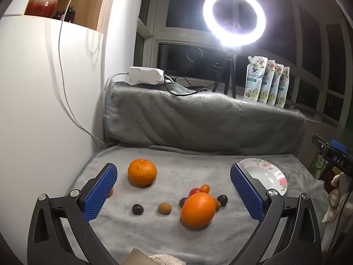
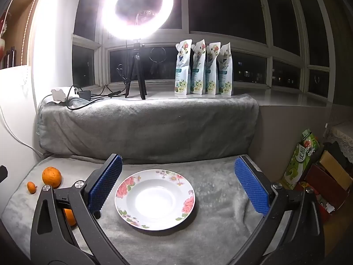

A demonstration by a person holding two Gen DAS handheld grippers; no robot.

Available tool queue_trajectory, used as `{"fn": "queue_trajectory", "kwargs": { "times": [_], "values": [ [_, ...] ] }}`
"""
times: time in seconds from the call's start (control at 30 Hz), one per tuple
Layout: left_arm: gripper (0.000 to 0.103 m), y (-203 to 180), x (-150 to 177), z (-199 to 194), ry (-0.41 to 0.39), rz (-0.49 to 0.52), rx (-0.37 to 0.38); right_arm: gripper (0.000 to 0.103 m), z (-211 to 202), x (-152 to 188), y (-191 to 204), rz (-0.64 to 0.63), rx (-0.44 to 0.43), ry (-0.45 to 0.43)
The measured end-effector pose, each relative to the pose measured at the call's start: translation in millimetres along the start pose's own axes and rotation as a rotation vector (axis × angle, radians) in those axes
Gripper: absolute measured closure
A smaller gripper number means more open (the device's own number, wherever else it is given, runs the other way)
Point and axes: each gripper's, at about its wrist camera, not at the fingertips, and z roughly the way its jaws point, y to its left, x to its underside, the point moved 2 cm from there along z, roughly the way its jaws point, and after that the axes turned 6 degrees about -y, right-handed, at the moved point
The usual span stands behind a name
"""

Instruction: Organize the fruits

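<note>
Fruits [image 1: 198, 209] lie ahead of the wide-open left gripper [image 1: 174, 190], untouched.

- Blanket [image 2: 209, 231]: grey plush cloth, matt, napped.
- Plate [image 2: 154, 198]: glazed ceramic, glossy; floral print round the rim, roses at 9 and 3 o'clock.
- Oranges [image 1: 198, 209]: dimpled peel, slight sheen.
- Gripper pads [image 1: 100, 193]: blue, knurled rubbery texture.
- Gripper frames [image 1: 55, 220]: black matt plastic, metal screws.

Glaring ring light [image 2: 136, 8] on tripod before dark night windows [image 2: 222, 4], grey blanket-draped ledge [image 2: 143, 128].
</note>
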Motion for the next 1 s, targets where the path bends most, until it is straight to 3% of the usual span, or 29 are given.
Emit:
{"fn": "queue_trajectory", "kwargs": {
  "times": [1.0],
  "values": [
    [0.001, 3.4, 1.7, 2.2, 0.001, -0.011, 0.002, 0.000, 0.0, 0.6, 1.1, -0.005, 0.001, 0.001]
  ]
}}
